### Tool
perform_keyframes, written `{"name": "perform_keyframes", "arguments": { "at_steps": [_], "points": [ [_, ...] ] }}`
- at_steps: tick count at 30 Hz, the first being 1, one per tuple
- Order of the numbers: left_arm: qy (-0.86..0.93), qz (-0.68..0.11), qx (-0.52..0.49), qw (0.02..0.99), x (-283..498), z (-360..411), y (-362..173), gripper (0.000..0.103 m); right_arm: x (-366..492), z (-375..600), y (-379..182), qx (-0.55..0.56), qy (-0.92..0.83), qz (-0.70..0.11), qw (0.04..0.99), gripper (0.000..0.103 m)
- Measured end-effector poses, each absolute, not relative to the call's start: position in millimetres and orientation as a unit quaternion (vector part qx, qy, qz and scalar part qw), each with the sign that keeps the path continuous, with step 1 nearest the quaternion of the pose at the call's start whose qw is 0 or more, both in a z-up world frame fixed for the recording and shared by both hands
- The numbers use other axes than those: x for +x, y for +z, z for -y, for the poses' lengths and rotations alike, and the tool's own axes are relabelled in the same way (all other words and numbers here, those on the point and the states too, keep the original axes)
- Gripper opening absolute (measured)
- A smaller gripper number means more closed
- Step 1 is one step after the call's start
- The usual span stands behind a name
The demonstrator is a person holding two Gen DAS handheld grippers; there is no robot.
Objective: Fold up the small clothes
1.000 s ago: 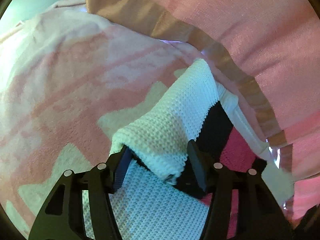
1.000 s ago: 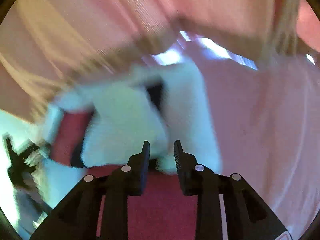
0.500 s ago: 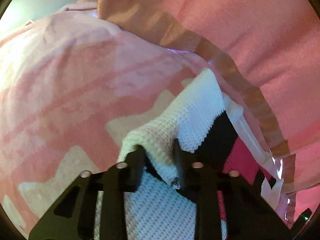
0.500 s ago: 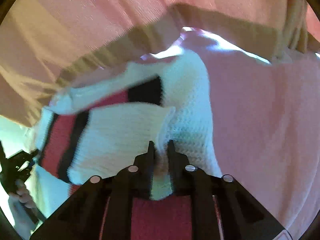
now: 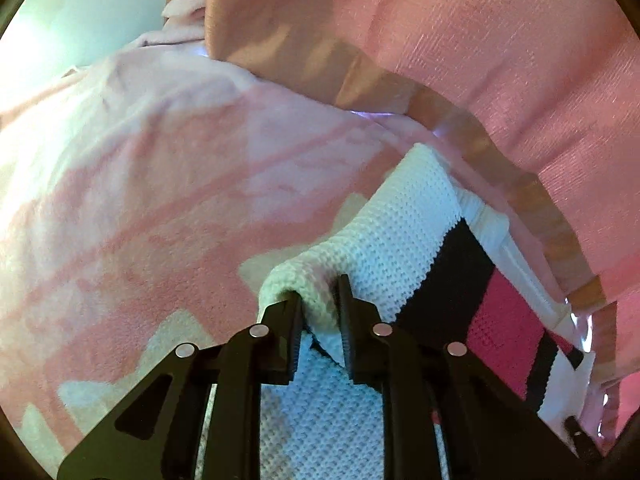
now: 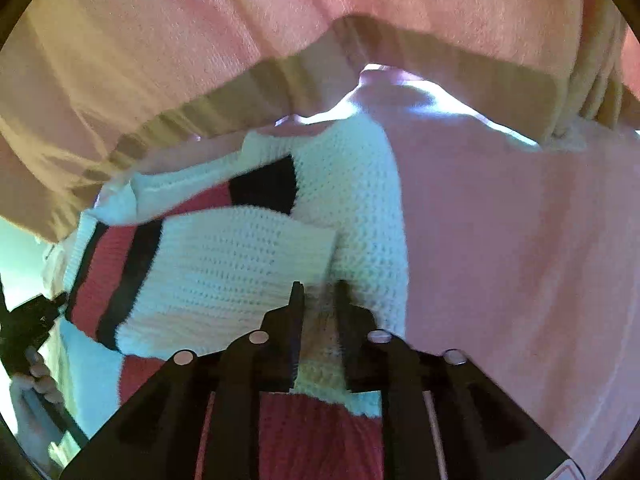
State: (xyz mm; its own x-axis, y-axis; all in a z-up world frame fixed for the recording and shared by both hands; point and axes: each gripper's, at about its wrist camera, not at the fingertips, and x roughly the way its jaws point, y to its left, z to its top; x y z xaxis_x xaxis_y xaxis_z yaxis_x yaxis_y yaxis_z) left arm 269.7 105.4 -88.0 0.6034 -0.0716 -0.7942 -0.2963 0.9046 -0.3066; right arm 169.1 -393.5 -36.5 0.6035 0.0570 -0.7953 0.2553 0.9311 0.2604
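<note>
The sweater (image 5: 404, 236) — a small knitted one, white with black and red stripes — lies on a pink blanket (image 5: 160, 184) that covers what looks like a bed. In the left wrist view a thick roll of its white edge sits right between the fingers of the left gripper (image 5: 318, 300), bulging up past the tips; these fingers pinch that roll. In the right wrist view the right gripper (image 6: 319, 304) has its fingers drawn close on another white edge, and the knit fills the narrow gap between them, so it too is pinching the sweater. Ahead of the right fingers a white panel already lies doubled over the striped body, with a sleeve or band stretched across beyond it.

Both edges are gripped, so the step in hand seems to be a fold — the held side about to be carried over the rest. Whether the cloth is lifted off the blanket I cannot tell.

The next move likely calls for both grippers to travel together at the same height, keeping the edge taut between them, then lay it flat and square on the body before letting go.

Beyond the sweater, past the fingers in both views, hangs a pink curtain (image 5: 500, 52) with a tan hem.
</note>
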Motion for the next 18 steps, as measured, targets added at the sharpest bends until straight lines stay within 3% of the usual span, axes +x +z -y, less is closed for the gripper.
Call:
{"name": "perform_keyframes", "arguments": {
  "at_steps": [6, 10, 13, 16, 18],
  "points": [
    [0.062, -0.443, -0.207, 0.870, 272, -108, -86, 0.017, 130, 404, -22, 0.191, -0.080, -0.421, 0.883, 0.023],
    [0.061, -0.443, -0.208, 0.870, 272, -109, -86, 0.017, 139, 380, -25, 0.169, -0.038, -0.429, 0.887, 0.009],
    [0.054, -0.444, -0.218, 0.867, 271, -113, -86, 0.018, 152, 375, -64, 0.119, -0.050, -0.477, 0.870, 0.000],
    [0.043, -0.452, -0.220, 0.863, 272, -117, -86, 0.018, 147, 374, -45, 0.124, -0.082, -0.469, 0.871, 0.002],
    [0.041, -0.453, -0.222, 0.863, 271, -118, -86, 0.018, 143, 358, -18, 0.114, -0.074, -0.434, 0.891, 0.013]
  ]
}}
